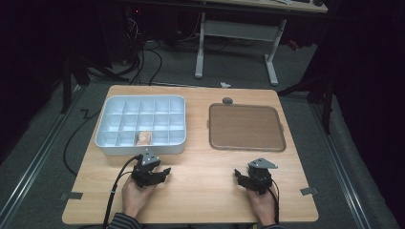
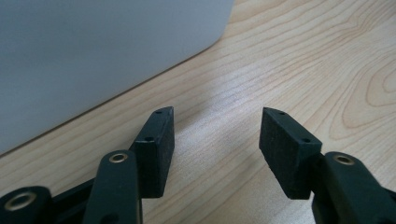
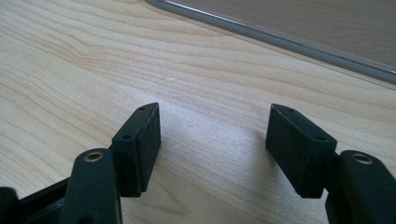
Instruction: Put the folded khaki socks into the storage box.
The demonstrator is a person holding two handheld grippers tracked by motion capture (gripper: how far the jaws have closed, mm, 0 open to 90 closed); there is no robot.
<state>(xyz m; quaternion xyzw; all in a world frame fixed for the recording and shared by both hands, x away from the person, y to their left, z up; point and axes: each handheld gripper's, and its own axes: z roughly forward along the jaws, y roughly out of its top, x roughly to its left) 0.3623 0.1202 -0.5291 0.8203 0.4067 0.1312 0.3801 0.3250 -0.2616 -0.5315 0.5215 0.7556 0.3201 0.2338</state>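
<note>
Resting near front table edge (image 1: 191,220): left gripper (image 1: 165,171) beside organiser wall (image 2: 93,56), apparently untouching.

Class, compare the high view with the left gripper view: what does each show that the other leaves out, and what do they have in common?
High view alone: the divided inside of the grey box with a small tan item in a front compartment, the brown tray, the right claw, both hands and the floor beyond. Left gripper view alone: the left claw close up, its black pads apart with nothing between them, and the table's wood grain. Shared: box wall, table, left claw.
</note>
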